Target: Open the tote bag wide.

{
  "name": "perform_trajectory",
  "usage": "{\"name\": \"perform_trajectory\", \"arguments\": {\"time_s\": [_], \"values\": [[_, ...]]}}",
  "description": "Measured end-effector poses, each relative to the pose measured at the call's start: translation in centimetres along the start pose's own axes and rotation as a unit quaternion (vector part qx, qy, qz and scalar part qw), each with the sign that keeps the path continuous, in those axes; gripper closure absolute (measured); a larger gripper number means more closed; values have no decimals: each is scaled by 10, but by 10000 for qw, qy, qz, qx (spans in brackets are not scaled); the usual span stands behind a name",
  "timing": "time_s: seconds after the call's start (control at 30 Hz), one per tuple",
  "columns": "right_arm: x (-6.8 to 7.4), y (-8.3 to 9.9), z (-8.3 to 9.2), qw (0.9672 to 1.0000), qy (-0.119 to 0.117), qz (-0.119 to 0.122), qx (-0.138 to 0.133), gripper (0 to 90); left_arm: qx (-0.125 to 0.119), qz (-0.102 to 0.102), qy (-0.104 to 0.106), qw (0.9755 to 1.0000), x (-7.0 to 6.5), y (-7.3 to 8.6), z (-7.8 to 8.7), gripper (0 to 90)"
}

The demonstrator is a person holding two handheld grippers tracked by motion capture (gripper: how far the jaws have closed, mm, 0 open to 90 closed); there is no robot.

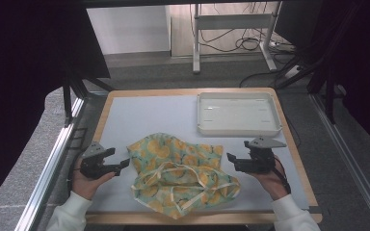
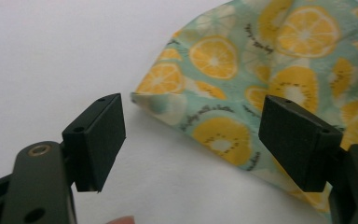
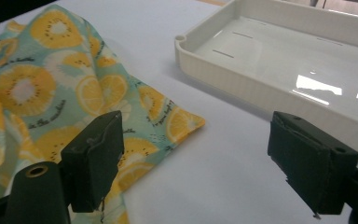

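Note:
A crumpled teal cloth printed with orange and lemon slices (image 1: 180, 171) lies at the front middle of the pale mat, with cream straps across its near part. My left gripper (image 1: 118, 163) hovers just left of the cloth, open and holding nothing; in the left gripper view (image 2: 193, 140) a corner of the cloth (image 2: 223, 93) lies past the jaws. My right gripper (image 1: 233, 158) sits just right of the cloth, also open and holding nothing. In the right gripper view (image 3: 200, 163) the cloth's corner (image 3: 182, 123) lies beyond the left jaw.
A shallow white tray (image 1: 238, 113) stands at the back right of the mat, also seen in the right gripper view (image 3: 279, 56). The wooden table edge (image 1: 296, 144) runs close to my right hand. Bare mat (image 1: 144, 115) lies behind the cloth.

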State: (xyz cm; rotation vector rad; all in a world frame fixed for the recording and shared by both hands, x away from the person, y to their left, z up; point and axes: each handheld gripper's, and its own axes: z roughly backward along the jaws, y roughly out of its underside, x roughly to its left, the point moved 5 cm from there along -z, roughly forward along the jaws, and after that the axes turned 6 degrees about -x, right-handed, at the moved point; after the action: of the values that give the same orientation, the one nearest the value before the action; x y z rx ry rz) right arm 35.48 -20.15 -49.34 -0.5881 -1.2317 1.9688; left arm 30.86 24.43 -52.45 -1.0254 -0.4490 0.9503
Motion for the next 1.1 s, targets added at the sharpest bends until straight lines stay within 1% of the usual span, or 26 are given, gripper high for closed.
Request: {"name": "perform_trajectory", "arguments": {"time_s": [0.03,0.07,0.13,0.27,0.33,0.43,0.6,0.63,0.77,0.83,0.93,1.1], "values": [[0,0,0,10000,0,0,0,186,0,0,0,10000,0,0,0,233],[1,1,2,10000,-5,-18,-41,191,-10,-5,34,10000,-3,0,0,233],[1,4,3,9999,-25,-109,-111,201,-44,1,101,9999,-7,-1,0,235],[2,11,1,9999,-65,-75,-51,208,-46,-1,124,9999,-7,0,1,242],[3,13,-1,9999,-124,-82,2,211,-17,40,137,9999,-6,1,0,246],[3,14,-2,9999,-132,-94,15,213,-12,94,173,9998,-6,3,0,253],[1,16,-1,9998,-108,-136,51,214,-13,105,232,9997,-9,6,1,270],[0,17,-1,9998,-98,-160,54,214,-23,75,289,9996,-11,6,1,273],[-1,17,0,9998,-73,-175,19,216,-66,39,365,9993,-14,5,2,286],[-2,17,0,9998,-66,-187,12,218,-49,60,430,9990,-14,5,2,308],[-3,19,-1,9997,-67,-215,32,220,-81,51,447,9990,-14,3,4,319],[-3,19,0,9998,-55,-195,17,221,-107,55,495,9987,-15,2,5,322]]}}
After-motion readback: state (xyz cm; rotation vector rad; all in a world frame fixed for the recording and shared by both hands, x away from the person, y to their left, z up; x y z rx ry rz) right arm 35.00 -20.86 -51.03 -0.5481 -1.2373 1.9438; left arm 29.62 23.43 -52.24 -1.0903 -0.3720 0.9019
